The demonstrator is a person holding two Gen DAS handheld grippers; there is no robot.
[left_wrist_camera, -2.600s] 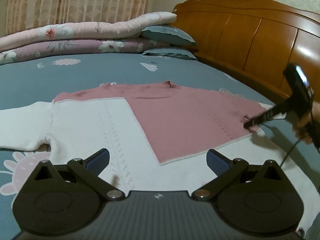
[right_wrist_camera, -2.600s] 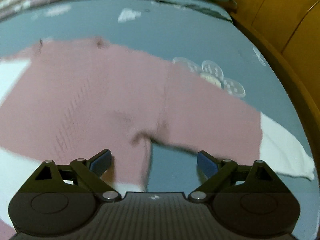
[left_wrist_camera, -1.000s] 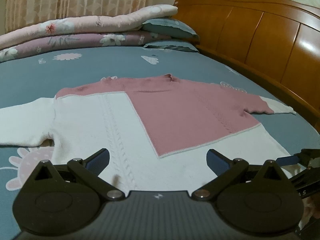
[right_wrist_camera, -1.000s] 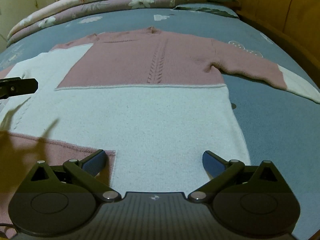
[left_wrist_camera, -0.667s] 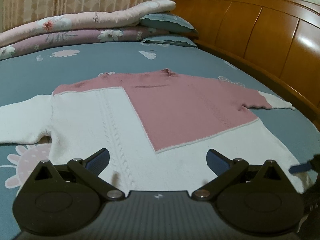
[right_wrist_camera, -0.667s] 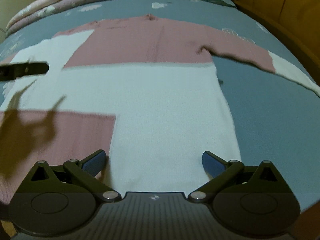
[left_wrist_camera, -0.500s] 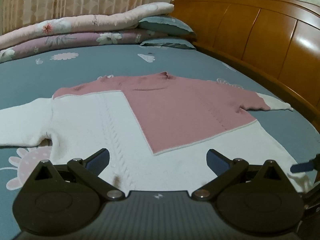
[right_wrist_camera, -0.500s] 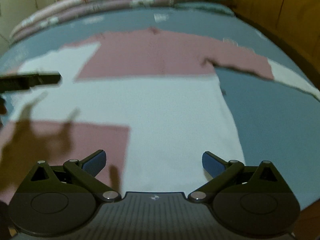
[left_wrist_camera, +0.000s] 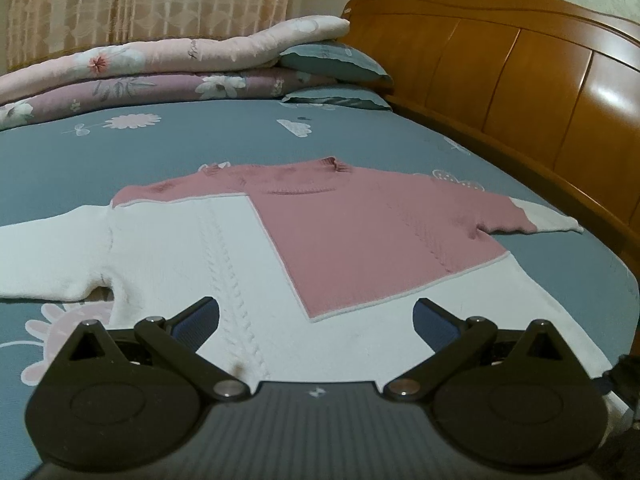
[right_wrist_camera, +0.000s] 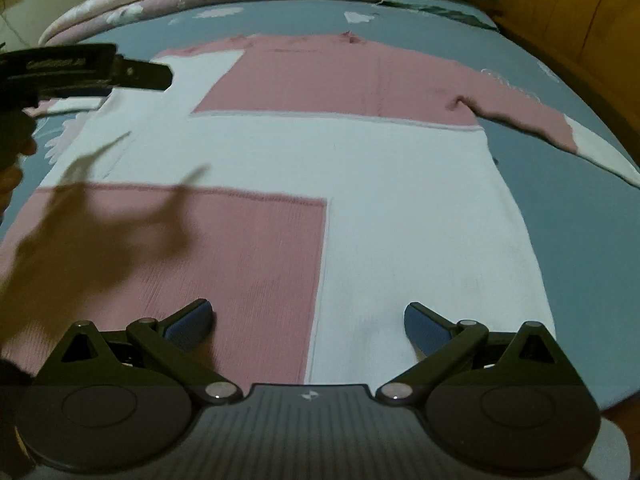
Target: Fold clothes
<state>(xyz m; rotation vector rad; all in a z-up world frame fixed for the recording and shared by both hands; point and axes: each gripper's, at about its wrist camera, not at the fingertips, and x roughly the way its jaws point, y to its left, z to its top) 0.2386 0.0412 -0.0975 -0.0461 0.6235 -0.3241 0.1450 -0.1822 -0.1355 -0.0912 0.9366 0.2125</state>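
A pink and white block-patterned sweater (left_wrist_camera: pixel 360 240) lies flat and spread out on the bed, sleeves out to both sides; it also shows in the right wrist view (right_wrist_camera: pixel 360 168). My left gripper (left_wrist_camera: pixel 316 316) is open and empty, just above the white part near the left sleeve. My right gripper (right_wrist_camera: pixel 308 316) is open and empty, low over the sweater's bottom hem, straddling the pink and white panels. The left gripper's body shows at the left edge of the right wrist view (right_wrist_camera: pixel 80 72).
The bed has a grey-blue patterned sheet (left_wrist_camera: pixel 200 140). A wooden headboard (left_wrist_camera: pixel 520 80) runs along the right. Folded floral quilts (left_wrist_camera: pixel 160 68) and pillows (left_wrist_camera: pixel 336 64) are stacked at the far side. A curtain (left_wrist_camera: pixel 140 0) hangs behind.
My right gripper left the right sleeve and moved back to the sweater's bottom hem. My left gripper has barely moved. Both stayed open.
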